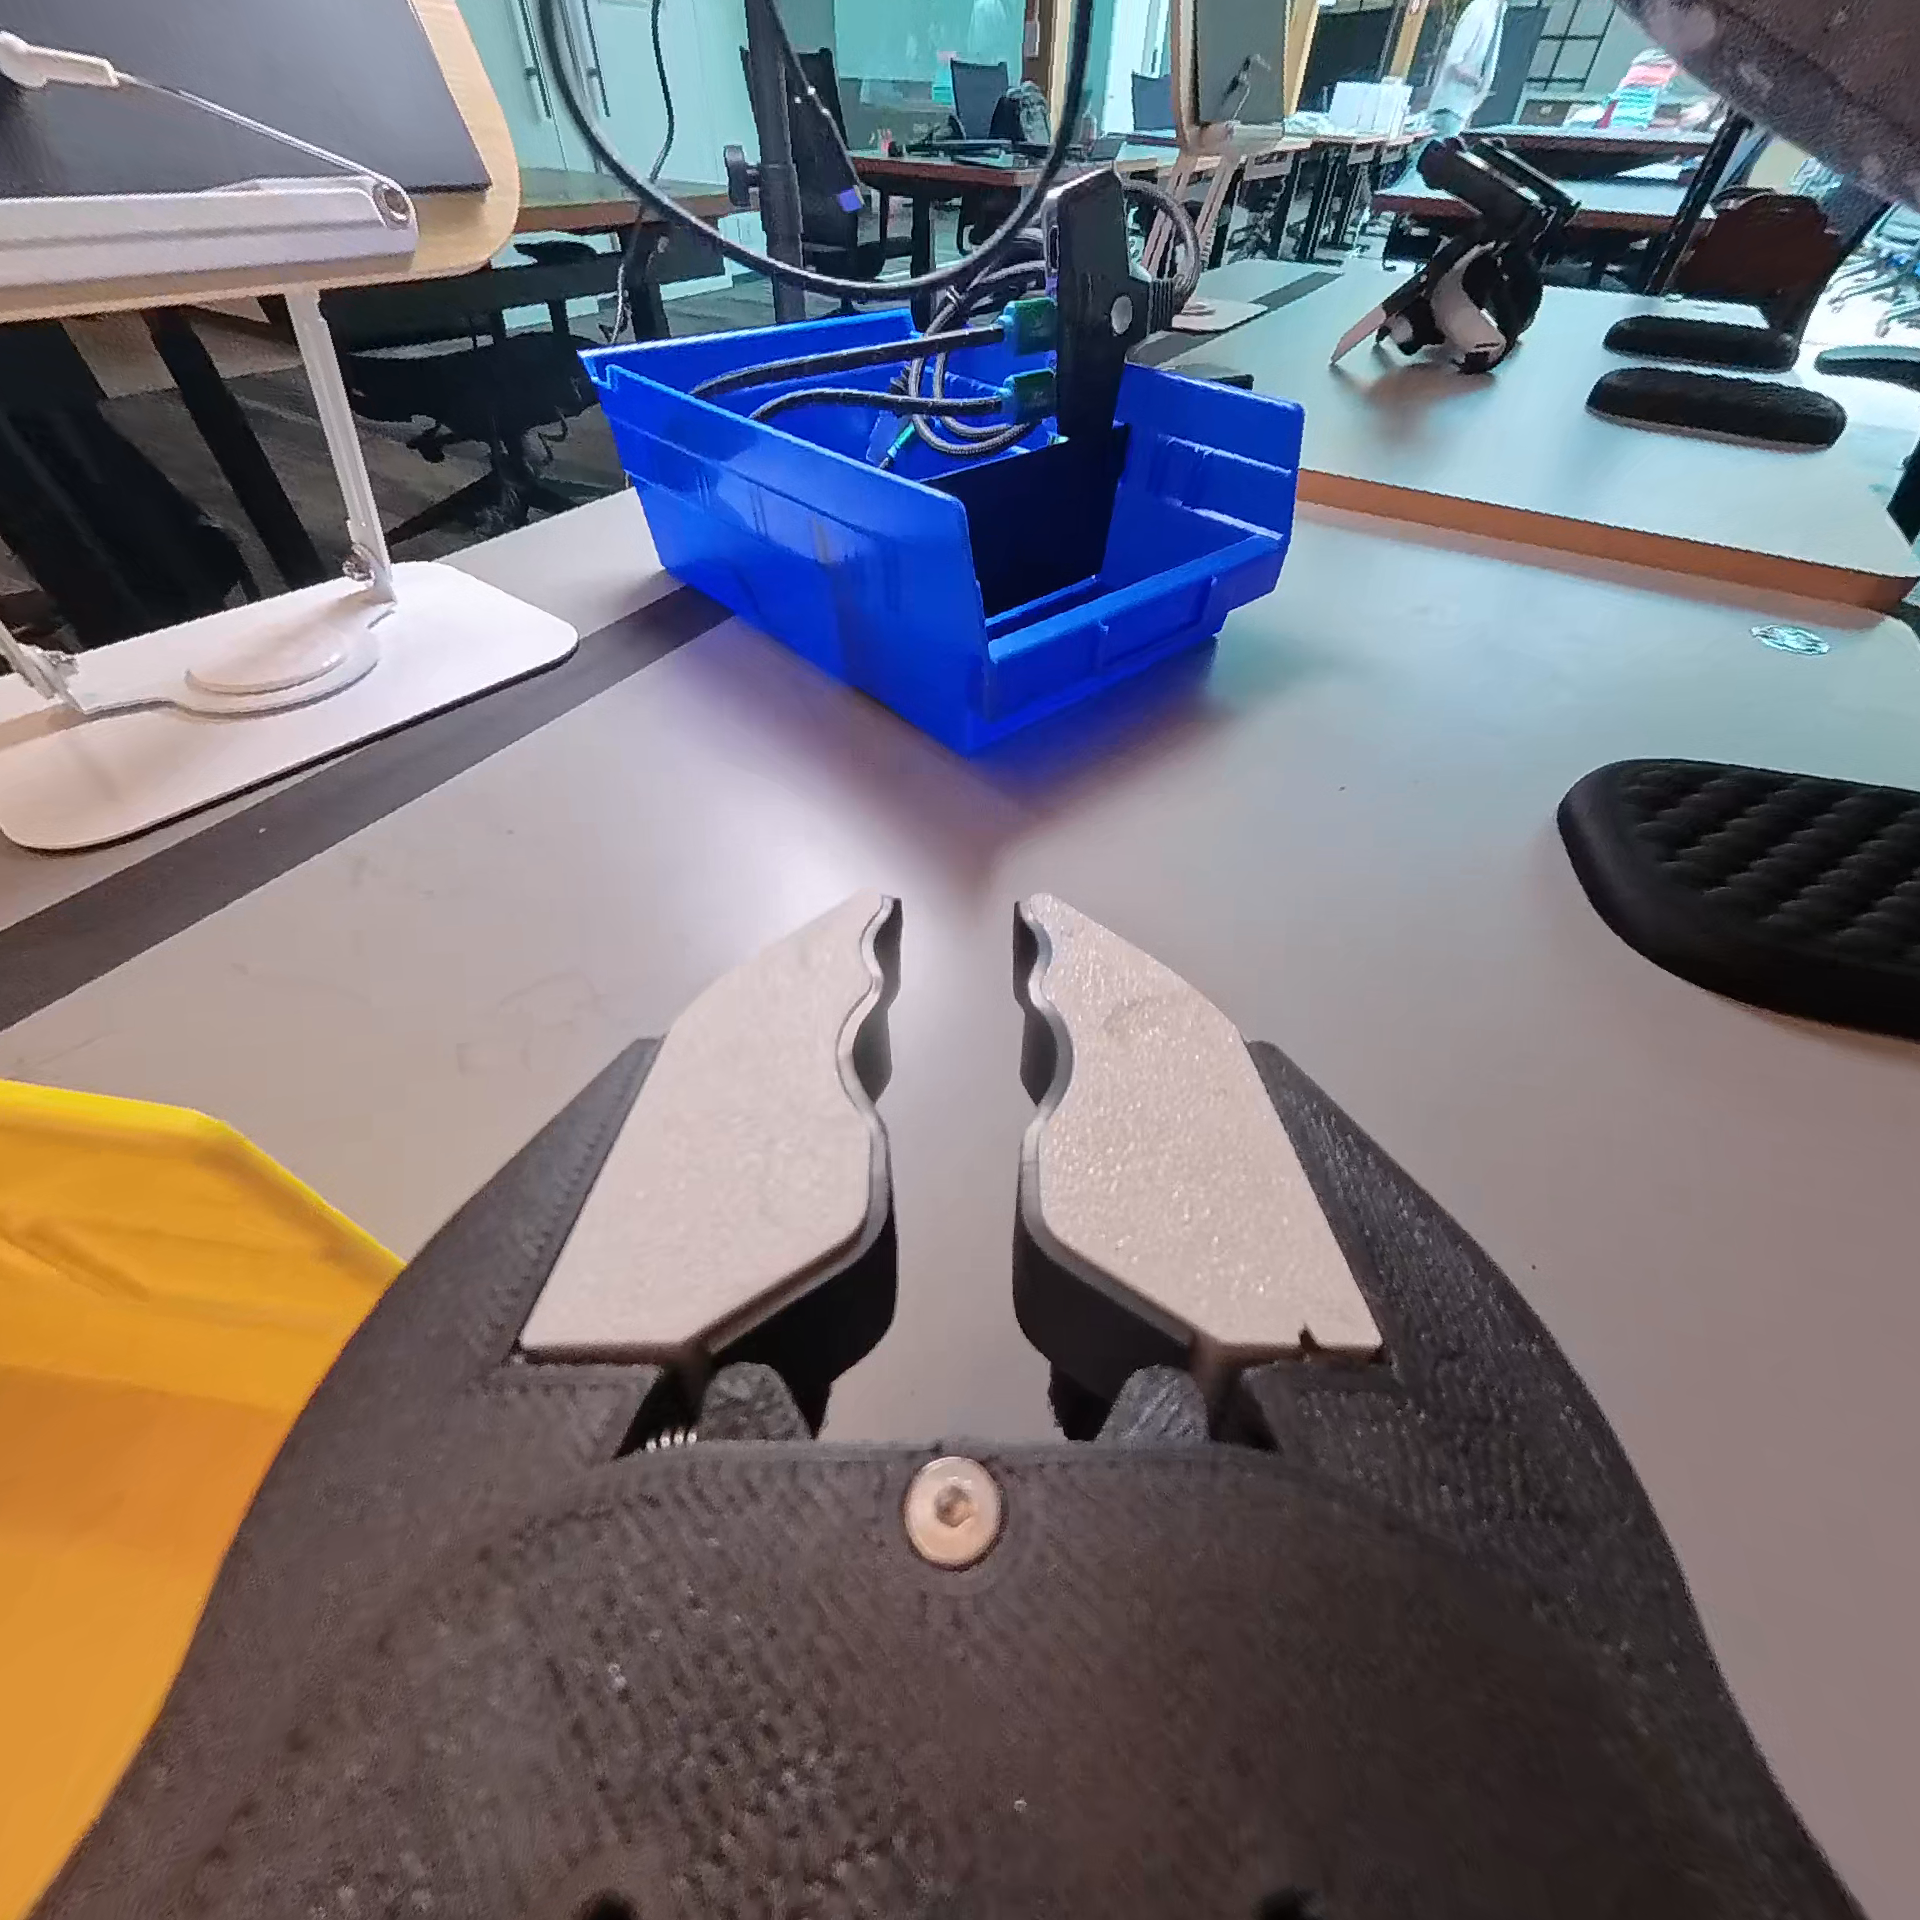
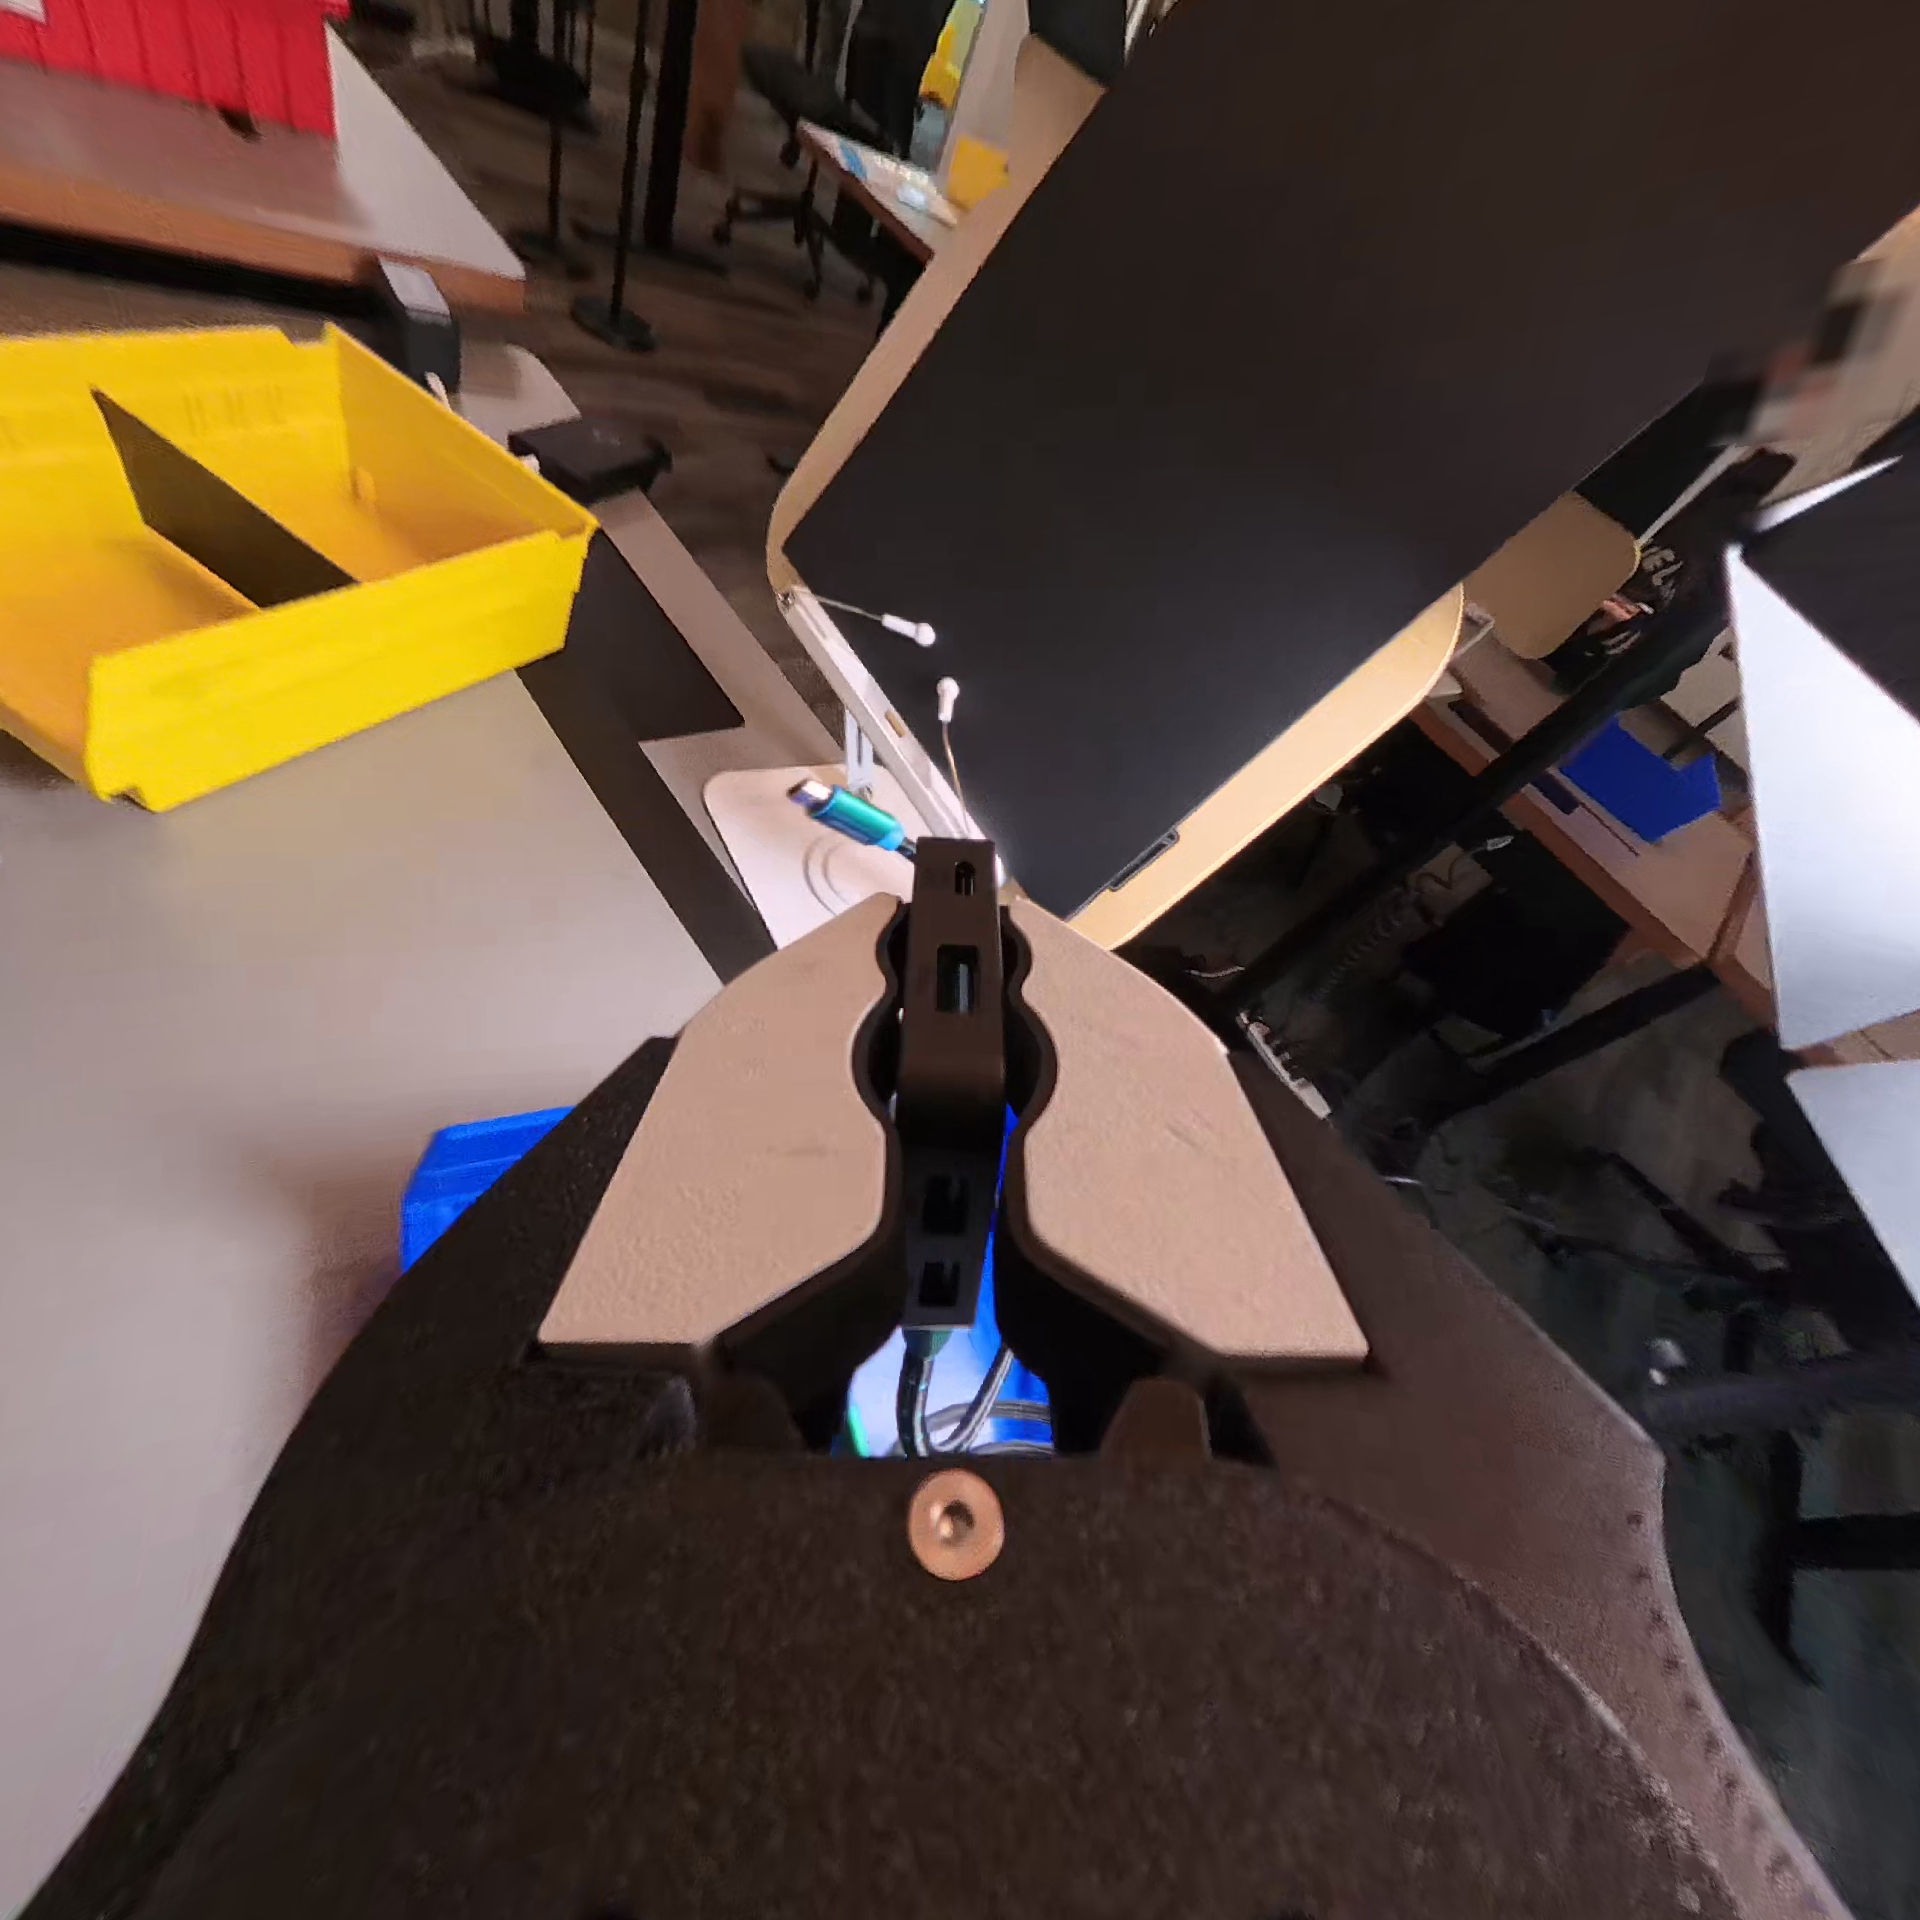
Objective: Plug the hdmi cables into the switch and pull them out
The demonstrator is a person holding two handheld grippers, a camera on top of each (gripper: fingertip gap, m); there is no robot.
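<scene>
My right gripper [image 2: 951, 920] is clamped on the slim black plastic switch [image 2: 951, 1049], a narrow bar with several rectangular ports along its edge. In the left view, this switch [image 1: 1091, 301] stands tilted above the blue plastic bin [image 1: 935, 561], two braided grey cables with teal-green plugs [image 1: 1023, 390] plugged into its side. Another teal plug [image 2: 854, 814] juts past its tip. My left gripper [image 1: 956, 925] hovers over the grey table [image 1: 1351, 883], fingers slightly parted, empty.
</scene>
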